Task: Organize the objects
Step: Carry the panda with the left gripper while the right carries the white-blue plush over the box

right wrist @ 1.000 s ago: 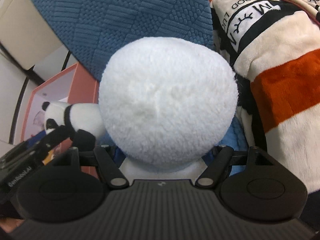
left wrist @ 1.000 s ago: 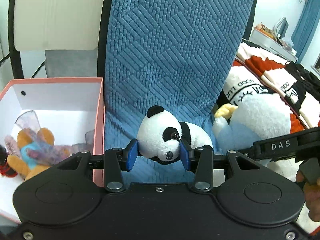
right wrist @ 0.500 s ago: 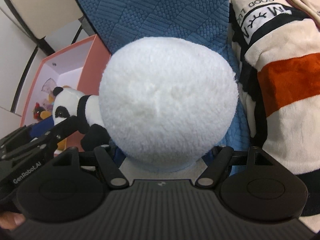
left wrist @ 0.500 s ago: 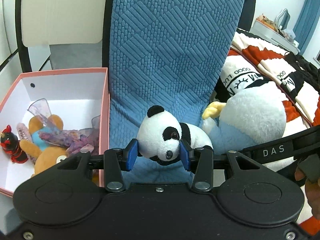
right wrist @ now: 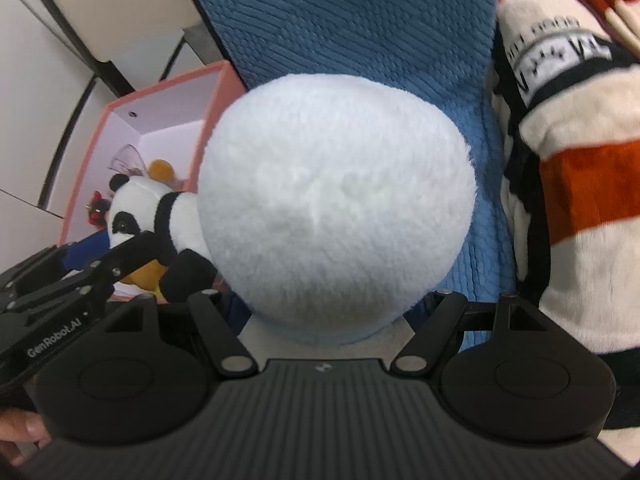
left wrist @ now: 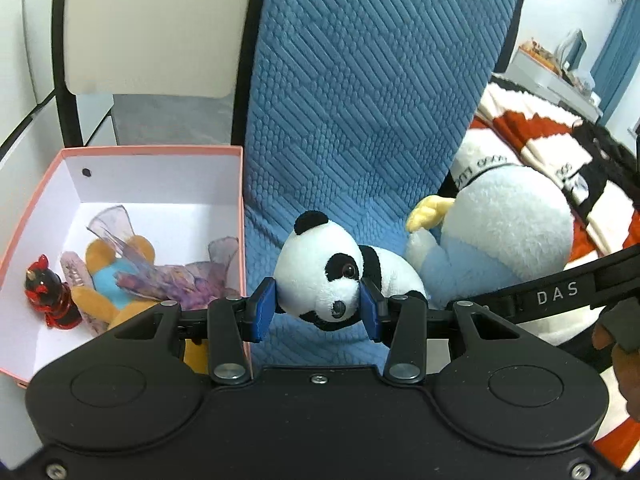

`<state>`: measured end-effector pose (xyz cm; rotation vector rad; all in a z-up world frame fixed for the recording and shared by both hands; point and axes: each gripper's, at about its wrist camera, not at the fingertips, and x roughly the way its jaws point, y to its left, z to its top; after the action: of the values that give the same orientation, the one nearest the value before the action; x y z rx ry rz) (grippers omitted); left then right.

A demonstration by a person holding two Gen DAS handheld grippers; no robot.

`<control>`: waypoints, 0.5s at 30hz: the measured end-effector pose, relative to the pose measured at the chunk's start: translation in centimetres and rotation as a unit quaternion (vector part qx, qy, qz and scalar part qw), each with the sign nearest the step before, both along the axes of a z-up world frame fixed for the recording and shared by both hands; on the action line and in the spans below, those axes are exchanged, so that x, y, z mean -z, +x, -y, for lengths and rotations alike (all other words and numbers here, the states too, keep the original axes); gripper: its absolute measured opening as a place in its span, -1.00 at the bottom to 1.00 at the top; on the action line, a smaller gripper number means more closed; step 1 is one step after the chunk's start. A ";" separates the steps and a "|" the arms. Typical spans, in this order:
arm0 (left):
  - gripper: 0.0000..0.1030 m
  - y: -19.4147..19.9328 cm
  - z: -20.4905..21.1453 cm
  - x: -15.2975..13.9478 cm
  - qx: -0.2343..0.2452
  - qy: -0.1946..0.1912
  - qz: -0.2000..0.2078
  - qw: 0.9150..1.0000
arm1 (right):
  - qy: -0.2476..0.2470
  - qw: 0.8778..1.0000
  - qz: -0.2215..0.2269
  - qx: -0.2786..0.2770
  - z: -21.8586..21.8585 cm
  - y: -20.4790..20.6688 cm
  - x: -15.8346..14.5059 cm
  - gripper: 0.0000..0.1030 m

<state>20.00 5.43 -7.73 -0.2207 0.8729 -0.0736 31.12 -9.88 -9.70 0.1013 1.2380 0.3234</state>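
Left wrist view shows the left claw point(left wrist: 316, 314) clenched on a panda plush point(left wrist: 332, 272), right claw point(right wrist: 340, 316) gripping a white plush point(right wrist: 336, 216), both not yet in the half-filled pink box point(left wrist: 160, 151).

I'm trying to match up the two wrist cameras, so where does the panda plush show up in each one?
Left wrist view: panda plush at centre, its head clamped between the left gripper jaws.
Right wrist view: panda plush at the left edge, beside the white round plush.
Shared landmark: the pink box.
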 end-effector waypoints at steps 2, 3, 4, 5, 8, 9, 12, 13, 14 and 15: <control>-0.20 0.1 -0.8 -1.1 -0.002 -0.007 0.003 1.000 | 0.001 1.000 0.007 -0.008 -0.7 0.4 -1.1 0.47; -0.20 0.2 -1.2 -1.6 -0.004 -0.005 0.005 1.000 | 0.002 1.000 0.011 -0.014 -1.2 0.6 -1.7 0.47; -0.20 0.3 -1.7 -2.1 -0.008 -0.003 0.008 1.000 | 0.002 1.000 0.012 -0.016 -1.6 0.9 -2.1 0.47; -0.20 0.4 -2.1 -2.5 -0.011 -0.005 0.010 1.000 | 0.000 1.000 0.013 -0.017 -2.1 1.2 -2.6 0.47; -0.20 0.5 -4.1 -3.8 -0.025 -0.017 0.015 0.999 | -0.001 0.999 0.017 -0.028 -3.7 1.9 -4.0 0.47; -0.20 0.6 -4.7 -4.2 -0.029 -0.020 0.017 0.999 | -0.002 0.999 0.018 -0.033 -4.3 2.2 -4.5 0.47; -0.20 0.2 -6.9 -5.7 -0.040 -0.018 0.031 0.999 | -0.005 0.998 0.029 -0.052 -6.1 2.8 -6.6 0.47; -0.20 -0.1 -7.6 -6.1 -0.045 -0.020 0.036 0.998 | -0.006 0.998 0.035 -0.059 -6.8 3.1 -7.3 0.47; -0.20 -0.3 -8.4 -6.5 -0.049 -0.026 0.041 0.998 | -0.007 0.997 0.040 -0.064 -7.3 3.3 -8.0 0.47; -0.20 -0.4 -9.1 -6.8 -0.053 -0.033 0.044 0.997 | -0.008 0.996 0.046 -0.070 -8.0 3.5 -8.7 0.47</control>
<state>19.56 14.56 -0.89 -0.3229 0.7705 -0.0142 34.64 -1.90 -1.00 -0.0140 1.1580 0.4348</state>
